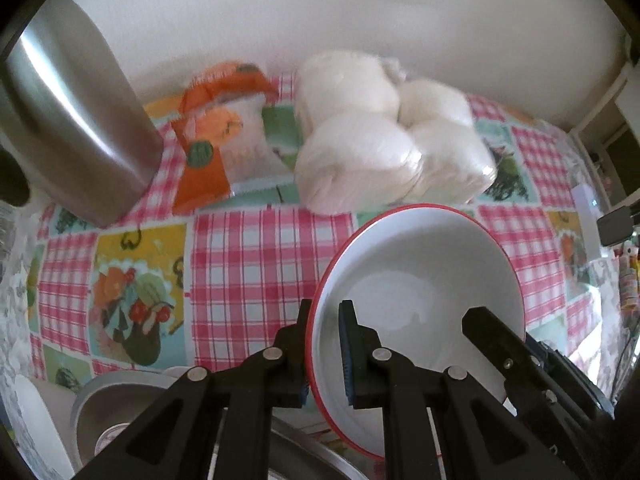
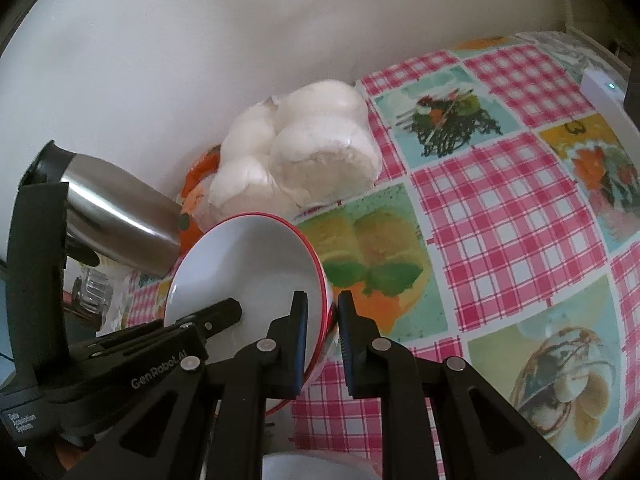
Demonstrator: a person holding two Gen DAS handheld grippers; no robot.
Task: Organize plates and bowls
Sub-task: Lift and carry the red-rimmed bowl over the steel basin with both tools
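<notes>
A white bowl with a red rim (image 1: 420, 268) is held tilted above the checked tablecloth. My left gripper (image 1: 325, 344) straddles its left rim, one finger inside and one outside, shut on it. My right gripper (image 2: 323, 336) straddles the opposite rim of the same bowl (image 2: 248, 264), also shut on it. The right gripper's finger shows in the left wrist view (image 1: 492, 332), and the left gripper's finger shows in the right wrist view (image 2: 216, 316). A metal bowl (image 1: 116, 408) and a white dish (image 1: 36, 420) sit below at the lower left.
A steel kettle (image 1: 76, 120) stands at the left. An orange packet (image 1: 212, 144) and a wrapped pack of white rolls (image 1: 384, 132) lie by the back wall. A white dish rim (image 2: 316, 466) shows at the bottom of the right wrist view.
</notes>
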